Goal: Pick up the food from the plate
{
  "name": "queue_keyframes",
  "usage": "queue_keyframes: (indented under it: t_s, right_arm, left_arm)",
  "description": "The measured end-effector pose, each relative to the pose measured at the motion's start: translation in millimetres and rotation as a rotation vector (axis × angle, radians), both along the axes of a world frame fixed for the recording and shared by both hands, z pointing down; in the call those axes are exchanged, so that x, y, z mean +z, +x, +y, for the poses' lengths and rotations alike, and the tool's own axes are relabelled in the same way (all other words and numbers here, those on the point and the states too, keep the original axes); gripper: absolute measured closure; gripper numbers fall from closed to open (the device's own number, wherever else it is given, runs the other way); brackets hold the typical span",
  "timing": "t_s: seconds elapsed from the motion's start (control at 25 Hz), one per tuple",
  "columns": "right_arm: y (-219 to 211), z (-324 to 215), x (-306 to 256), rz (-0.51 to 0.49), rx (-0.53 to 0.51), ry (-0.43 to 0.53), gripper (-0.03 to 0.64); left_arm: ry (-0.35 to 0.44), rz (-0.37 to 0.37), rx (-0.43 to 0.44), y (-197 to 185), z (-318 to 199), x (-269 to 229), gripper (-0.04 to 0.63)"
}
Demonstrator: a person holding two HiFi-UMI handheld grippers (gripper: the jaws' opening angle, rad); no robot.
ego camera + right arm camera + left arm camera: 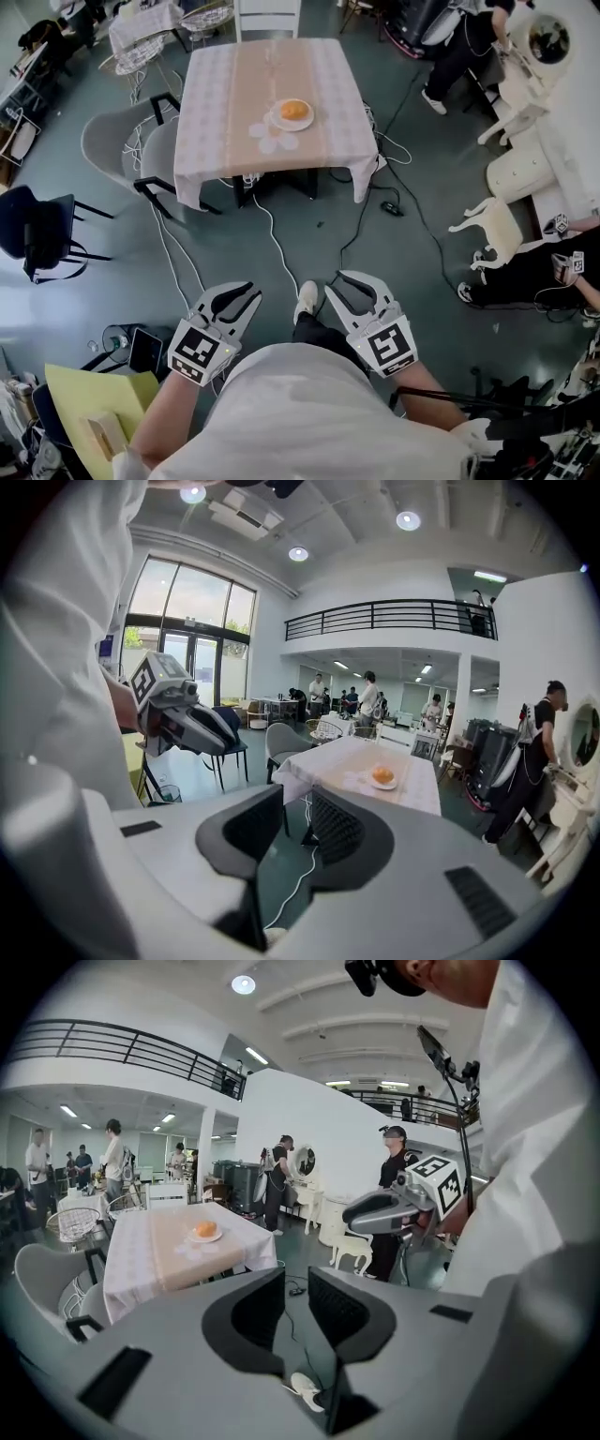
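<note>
In the head view, a worktop (216, 103) under a pale cloth stands well ahead of the person, with a beige strip running down its middle. A white plate (278, 119) sits on that strip near the middle of the worktop, a little toward the right edge, and the round orange food (293, 110) lies on it. A pale flower-shaped mat (270, 138) touches the plate's near-left side. A grey chair (112, 141) stands at the worktop's left edge, and cables (272, 234) trail over the floor from beneath it. Low in the view, the left tongs (246, 292) and the right tongs (337, 278) are held side by side close to the person's body, well apart from the worktop, with a white shoe (306, 300) between them on the floor. In the left gripper view, the left tongs stand slightly open with a narrow gap and nothing in it; only floor, cable and the shoe show through. The food on its plate sits far off, up and to the left, and the right tongs point in from the right. In the right gripper view, the right tongs are also open and empty, and the plate with the food shows beyond them on the worktop, to the right of the gap.
</note>
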State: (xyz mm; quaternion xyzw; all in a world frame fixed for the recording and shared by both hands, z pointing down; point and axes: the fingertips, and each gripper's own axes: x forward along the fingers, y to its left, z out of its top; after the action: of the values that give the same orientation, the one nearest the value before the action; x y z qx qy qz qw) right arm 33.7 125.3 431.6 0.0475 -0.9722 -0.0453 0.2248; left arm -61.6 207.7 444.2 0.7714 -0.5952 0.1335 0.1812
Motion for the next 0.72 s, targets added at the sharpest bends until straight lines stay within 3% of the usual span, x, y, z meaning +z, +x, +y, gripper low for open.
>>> queue_keyframes:
  t_s: [0.32,0.72]
  right_arm:
    - [-21.3,-136.2,1.9,-0.005,0.023,-0.028,0.526]
    - [-57.3,-219.2,16.5,0.012,0.146,-0.051,0.526]
  left_arm:
    - [0.004,-0.056,-0.001,-46.3,-154.0,-13.1,0.505]
    - [-0.039,-0.046,0.082,-110.2,-273.3,13.6,0.447]
